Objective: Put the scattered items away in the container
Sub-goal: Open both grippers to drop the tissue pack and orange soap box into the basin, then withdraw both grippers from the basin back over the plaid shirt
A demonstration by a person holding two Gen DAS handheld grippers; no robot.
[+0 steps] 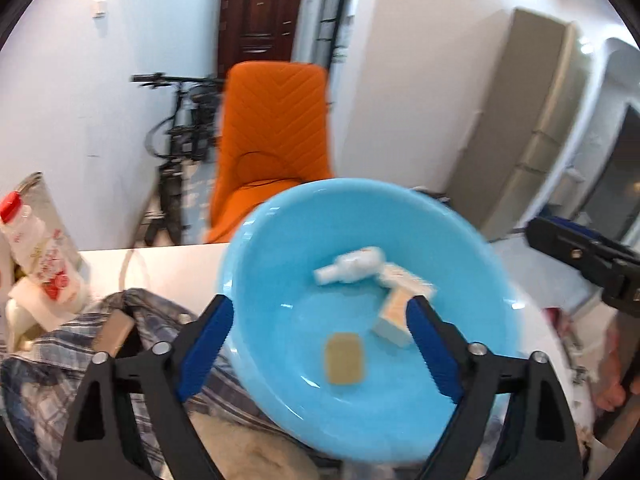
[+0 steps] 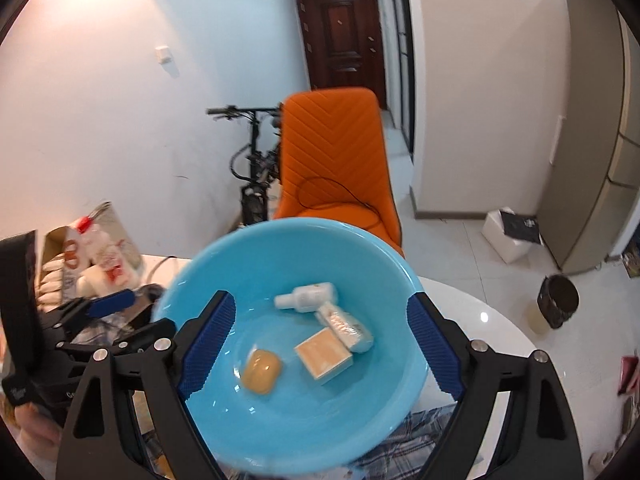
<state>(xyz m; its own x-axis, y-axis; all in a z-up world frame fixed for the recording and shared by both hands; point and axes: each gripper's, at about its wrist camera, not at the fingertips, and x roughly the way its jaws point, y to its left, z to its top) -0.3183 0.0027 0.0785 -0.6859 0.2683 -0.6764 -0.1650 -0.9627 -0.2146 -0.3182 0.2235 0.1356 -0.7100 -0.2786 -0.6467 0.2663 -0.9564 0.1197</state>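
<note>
A light blue plastic basin (image 1: 280, 264) (image 2: 224, 272) sits on a white table. Inside it lie a small white bottle (image 1: 352, 266) (image 2: 308, 296), a white tube (image 2: 348, 326), a beige box (image 1: 394, 314) (image 2: 324, 354) and a tan oval soap (image 1: 346, 358) (image 2: 262, 370). My left gripper (image 1: 320, 344) is open above the basin, its blue-padded fingers straddling the near left side. My right gripper (image 2: 320, 344) is open over the basin and empty. The left gripper also shows in the right wrist view (image 2: 108, 304), at the basin's left.
A plaid cloth (image 1: 52, 364) (image 2: 416, 428) lies under and beside the basin. A paper bag with a red-capped bottle (image 1: 36, 256) (image 2: 100, 252) stands at left. An orange chair (image 1: 276, 136) (image 2: 336, 160) and a bicycle (image 1: 180, 136) are behind the table. A bin (image 2: 558, 300) stands on the floor.
</note>
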